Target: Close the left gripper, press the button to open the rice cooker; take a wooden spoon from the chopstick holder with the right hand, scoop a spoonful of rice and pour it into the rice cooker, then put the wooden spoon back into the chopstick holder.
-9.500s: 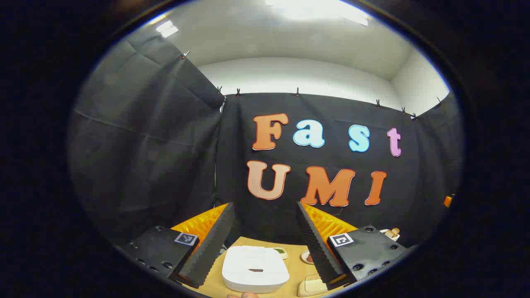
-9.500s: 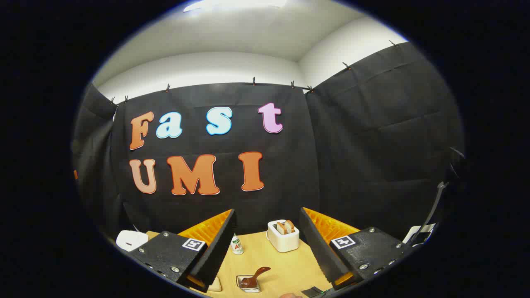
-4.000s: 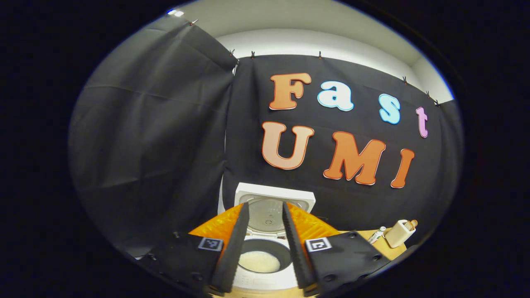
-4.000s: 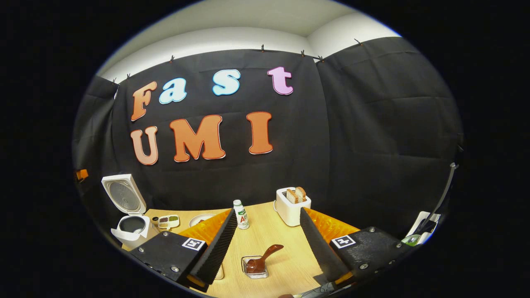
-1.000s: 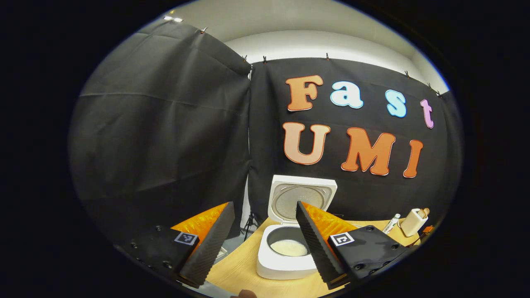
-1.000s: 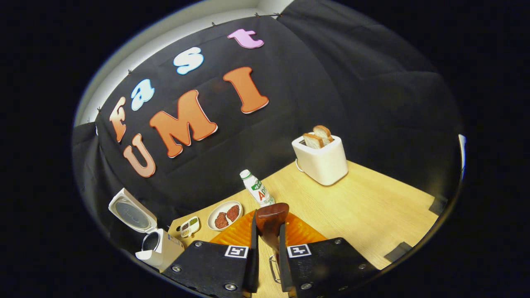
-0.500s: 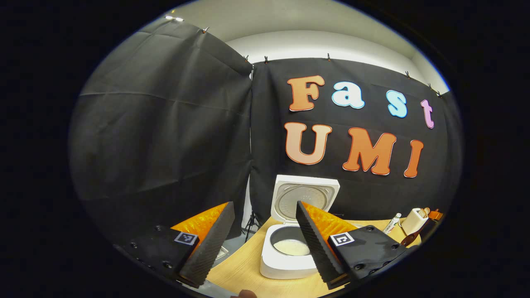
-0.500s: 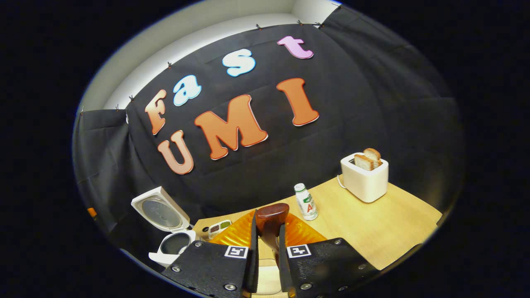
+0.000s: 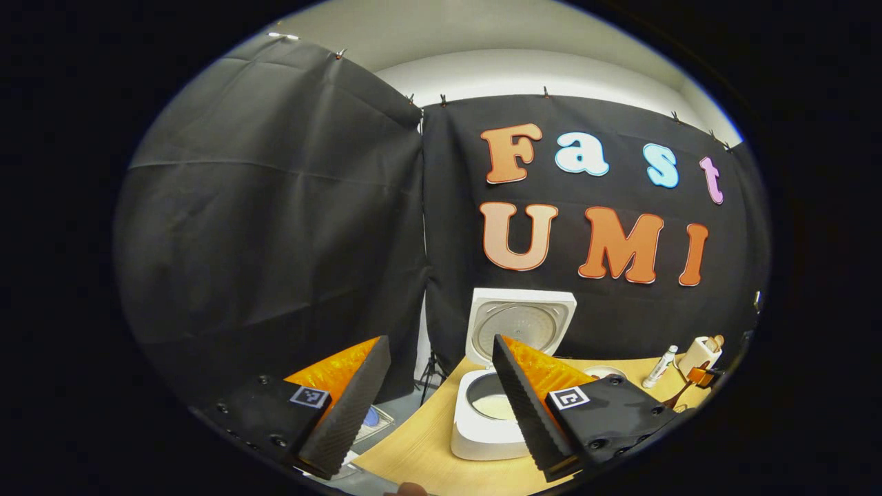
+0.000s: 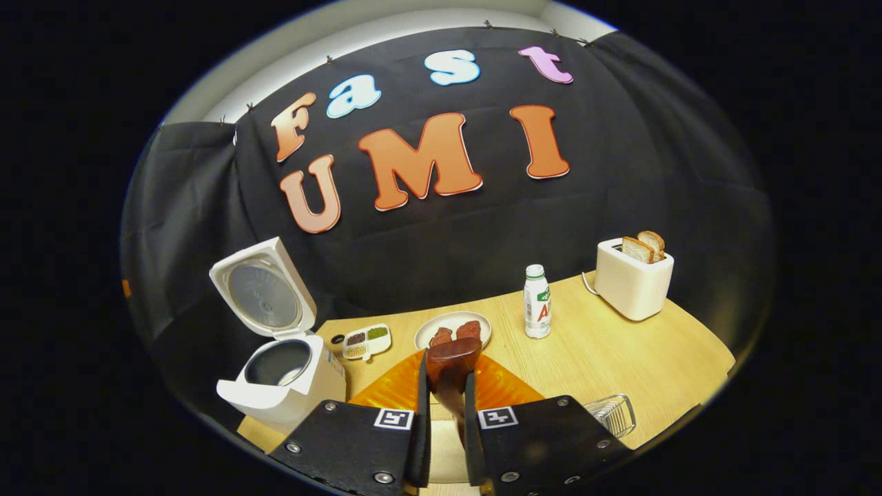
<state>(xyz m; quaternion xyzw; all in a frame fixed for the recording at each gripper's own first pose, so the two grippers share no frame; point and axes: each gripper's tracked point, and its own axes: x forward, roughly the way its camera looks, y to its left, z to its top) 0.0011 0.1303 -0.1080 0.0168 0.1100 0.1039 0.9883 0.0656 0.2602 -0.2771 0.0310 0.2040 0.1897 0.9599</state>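
Rice cooker [image 10: 282, 386]: white, rounded-square body, standing at the table's [image 10: 620, 358] left end, close to the edge; its lid [image 10: 264, 295] is swung up and back, showing a ribbed round metal liner. In the left gripper view the cooker [image 9: 482, 430] holds a dark inner pot with pale rice [image 9: 495, 406] at the bottom.

Open room: bare light wood-grain tabletop lies in front of and to the right of the cooker; the booth's black cloth hangs just behind it.

Wooden spoon [image 10: 451, 368]: dark brown, glossy, rounded handle end upward, clamped between the two fingers of the right gripper [image 10: 446, 375], right of the cooker and above the table.

Left gripper [image 9: 434, 358]: jaws wide apart, holding nothing, ribbed pads facing, just in front of the cooker.

Right of the cooker, in order:
- small divided dish [image 10: 367, 342] of grains
- round white plate [image 10: 453, 329] with reddish-brown pieces
- white upright bottle [image 10: 537, 292]
- white toaster [image 10: 632, 278] with two bread slices standing in it
- wire chopstick holder [image 10: 610, 413], near the table's front edge, beside the right gripper
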